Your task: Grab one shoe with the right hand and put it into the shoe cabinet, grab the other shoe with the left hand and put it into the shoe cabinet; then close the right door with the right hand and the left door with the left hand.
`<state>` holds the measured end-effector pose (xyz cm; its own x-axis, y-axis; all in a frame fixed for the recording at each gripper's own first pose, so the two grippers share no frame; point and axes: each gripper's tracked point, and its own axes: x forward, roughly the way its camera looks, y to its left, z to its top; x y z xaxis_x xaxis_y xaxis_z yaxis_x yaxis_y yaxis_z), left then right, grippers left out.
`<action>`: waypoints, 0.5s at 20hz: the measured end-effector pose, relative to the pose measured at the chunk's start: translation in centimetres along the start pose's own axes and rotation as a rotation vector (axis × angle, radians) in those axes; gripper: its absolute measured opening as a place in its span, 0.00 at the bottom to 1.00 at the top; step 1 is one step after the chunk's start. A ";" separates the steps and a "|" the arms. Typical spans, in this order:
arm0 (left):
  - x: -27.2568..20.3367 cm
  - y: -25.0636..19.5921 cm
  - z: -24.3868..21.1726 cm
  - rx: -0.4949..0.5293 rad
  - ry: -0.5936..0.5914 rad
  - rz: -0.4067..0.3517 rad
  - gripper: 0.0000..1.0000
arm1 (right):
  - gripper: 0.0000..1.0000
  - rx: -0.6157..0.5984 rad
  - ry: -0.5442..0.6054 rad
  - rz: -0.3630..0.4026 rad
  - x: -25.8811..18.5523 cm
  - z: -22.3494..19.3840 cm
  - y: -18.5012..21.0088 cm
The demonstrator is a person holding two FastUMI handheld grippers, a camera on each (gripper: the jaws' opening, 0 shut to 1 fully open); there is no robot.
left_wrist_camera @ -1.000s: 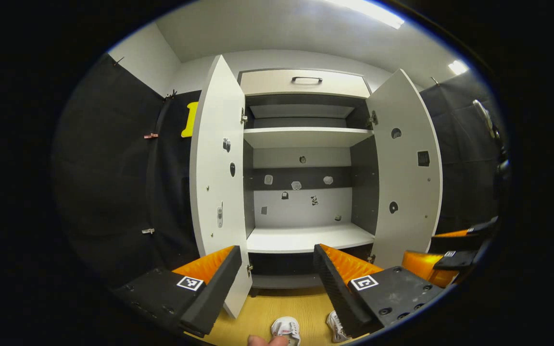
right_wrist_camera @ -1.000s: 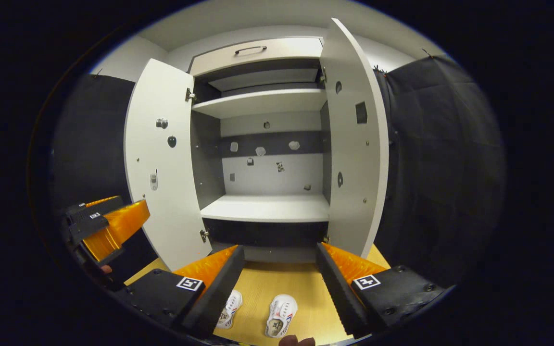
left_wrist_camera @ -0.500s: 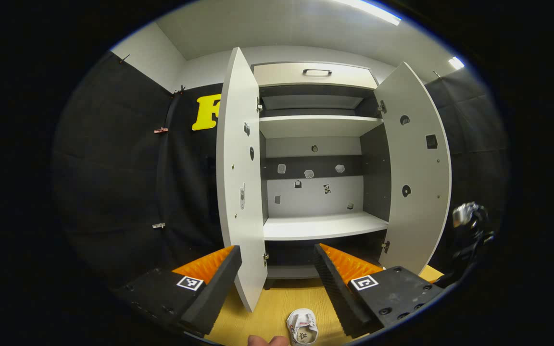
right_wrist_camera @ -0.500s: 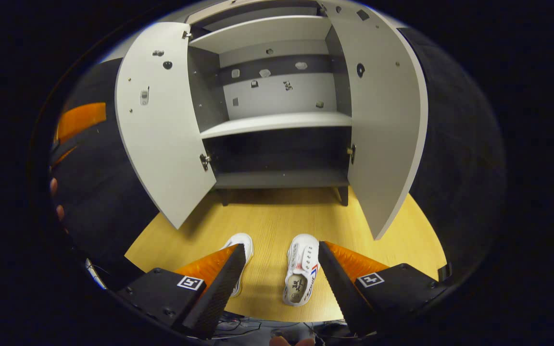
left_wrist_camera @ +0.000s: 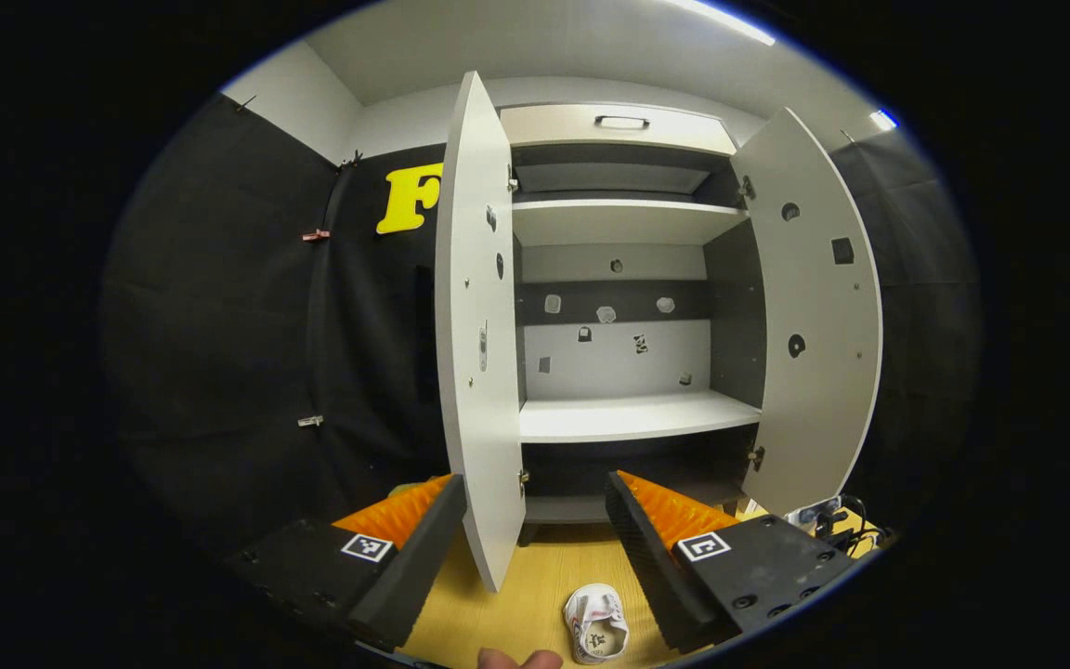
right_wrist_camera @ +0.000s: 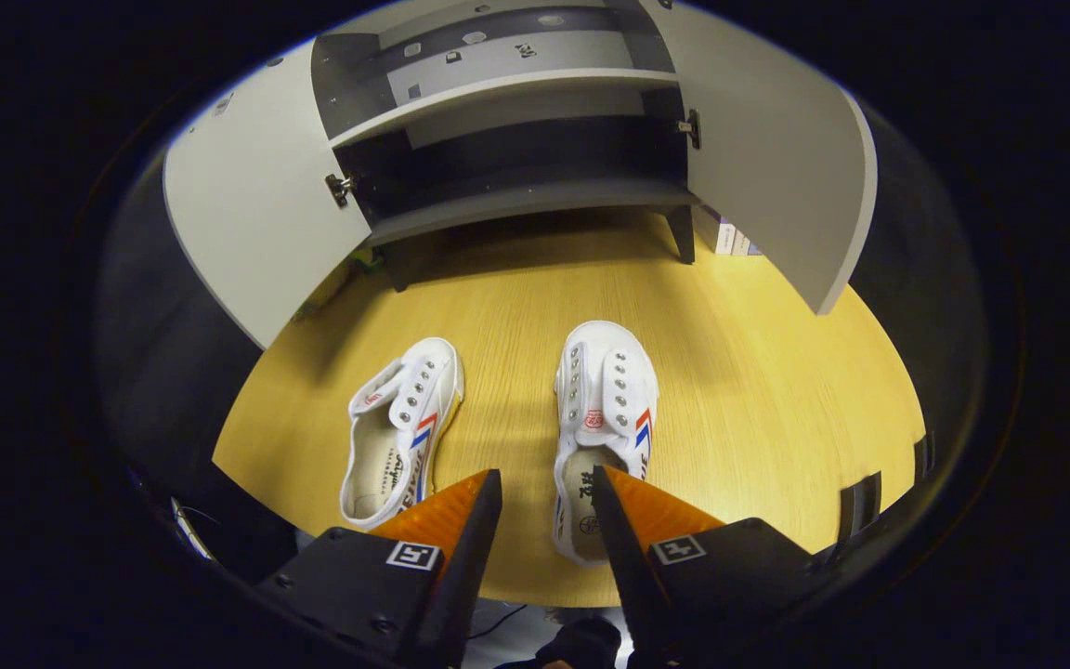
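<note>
A yellow wooden floor is lying under a grey shoe cabinet with two open doors, and black cloth is hanging around it. Two white canvas shoes are standing on the floor: the left white shoe and, beside it, the right white shoe. The right gripper is hovering, narrowly parted, over the right shoe's heel, holding nothing. The left gripper is gaping wide, empty, facing the cabinet.

Cloth shoes on matt (wood-grain) floor.
</note>
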<state>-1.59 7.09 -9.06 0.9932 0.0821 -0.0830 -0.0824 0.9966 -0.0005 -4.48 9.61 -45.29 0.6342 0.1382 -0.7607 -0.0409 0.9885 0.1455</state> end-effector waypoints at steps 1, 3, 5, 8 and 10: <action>0.1 0.2 -0.3 -0.008 0.006 0.000 0.95 | 0.68 -0.002 0.007 -0.017 0.9 -0.3 -0.3; 0.2 0.6 -1.0 -0.020 0.019 0.005 0.95 | 0.55 0.019 0.030 -0.047 2.5 -0.8 -0.7; 0.3 1.1 -1.3 -0.024 0.026 0.012 0.95 | 0.52 0.038 0.029 -0.072 4.0 -0.8 -1.2; -0.1 1.7 -1.8 -0.021 0.031 0.023 0.95 | 0.49 0.044 0.019 -0.077 5.8 -0.6 -0.9; -0.2 2.1 -2.2 -0.017 0.038 0.027 0.95 | 0.47 0.020 -0.002 -0.105 7.0 -0.3 -1.4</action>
<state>-2.18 9.14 -11.26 0.9868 0.1082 -0.1208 -0.1108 0.9937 -0.0150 -0.21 9.26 -50.96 0.6356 0.0336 -0.7713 0.0413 0.9961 0.0774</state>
